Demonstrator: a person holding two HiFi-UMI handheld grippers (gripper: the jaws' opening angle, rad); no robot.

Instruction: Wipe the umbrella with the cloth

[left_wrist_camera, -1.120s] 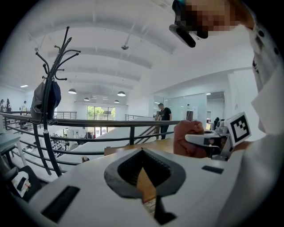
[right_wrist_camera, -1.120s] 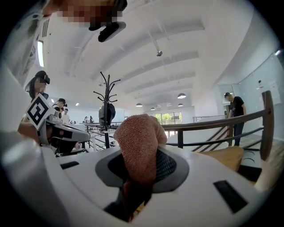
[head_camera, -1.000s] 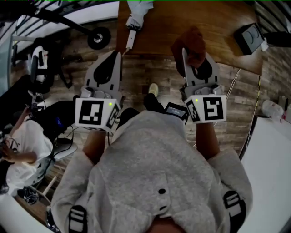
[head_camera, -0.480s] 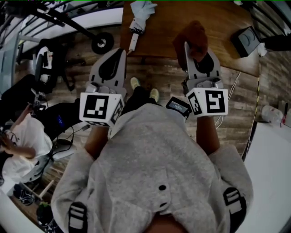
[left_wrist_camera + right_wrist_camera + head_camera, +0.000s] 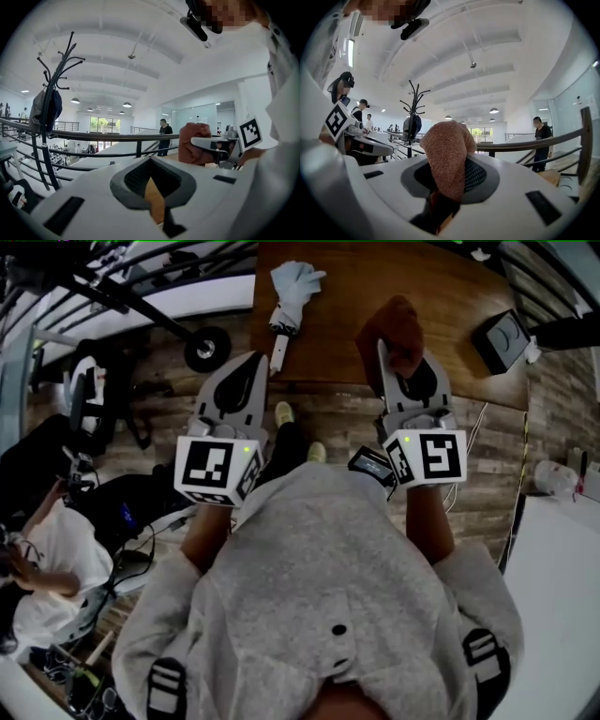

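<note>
A folded pale umbrella (image 5: 292, 289) lies on the wooden table (image 5: 450, 287), its handle (image 5: 277, 348) pointing toward the table's near edge. My left gripper (image 5: 251, 358) is held just short of that edge, below and left of the handle. It is shut with nothing in it (image 5: 151, 161). My right gripper (image 5: 382, 345) reaches over the table edge and is shut on a rust-brown cloth (image 5: 398, 326). The cloth (image 5: 449, 154) bunches up above the jaws of the right gripper (image 5: 449, 190). The cloth (image 5: 197, 143) also shows in the left gripper view. Neither gripper touches the umbrella.
A black box (image 5: 506, 336) sits at the table's right end. A coat rack (image 5: 51, 89) and a railing (image 5: 117, 136) stand beyond, with a person (image 5: 164, 136) behind them. A seated person (image 5: 42, 549) is at the left, and a white surface (image 5: 562, 568) at the right.
Both grippers have lifted a little, the right one still holding the cloth. More of the umbrella and table now shows at the top of the head view.
</note>
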